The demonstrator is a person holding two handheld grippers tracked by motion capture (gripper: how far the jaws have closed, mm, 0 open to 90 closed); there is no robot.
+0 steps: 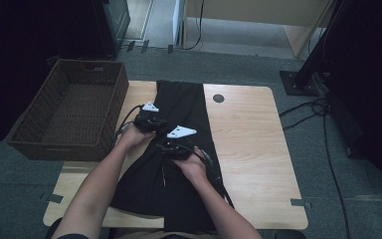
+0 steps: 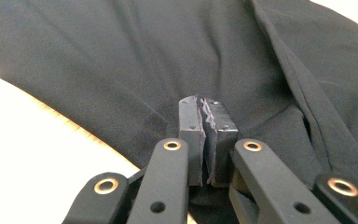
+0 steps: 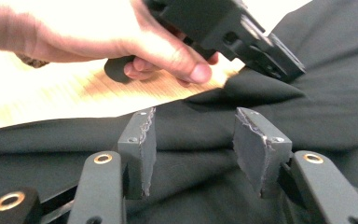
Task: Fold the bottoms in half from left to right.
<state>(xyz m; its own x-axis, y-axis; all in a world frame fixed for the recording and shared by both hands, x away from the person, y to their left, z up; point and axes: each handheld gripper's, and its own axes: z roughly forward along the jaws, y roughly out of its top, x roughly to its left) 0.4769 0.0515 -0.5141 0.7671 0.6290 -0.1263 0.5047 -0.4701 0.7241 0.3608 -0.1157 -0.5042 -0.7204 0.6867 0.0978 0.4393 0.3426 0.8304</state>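
Left gripper [image 2: 204,122] has its two pads pressed flat together, and a thin edge of the black garment [image 1: 179,149] seems to be caught in the seam between them, though the fold is too slight to be sure. In the high view this gripper [image 1: 148,121] sits at the garment's left edge, near the middle of the desk [image 1: 248,144], with the left hand [image 1: 134,135] wrapped around its body. In the right gripper view the same gripper [image 3: 279,63] points down onto a raised pucker of the dark cloth, held by the left hand [image 3: 135,42].

Right gripper [image 3: 196,149] has its jaws spread apart, with nothing pinched; the black garment [image 3: 191,196] lies under and between the pads without either pad pressing on it. In the high view it [image 1: 175,147] hovers just beside the left gripper, over the middle of the cloth, held by the right hand [image 1: 194,167].

The garment is spread lengthwise down the middle of the desk, from the far edge to the near edge, narrower at the far end and wider and rumpled towards the person. In the left gripper view its fabric [image 2: 135,60] shows long soft creases and a folded seam running off to the right.

A dark woven basket [image 1: 69,107] stands at the desk's left side, well apart from both hands. Cables [image 1: 323,129] trail across the grey floor on the right.
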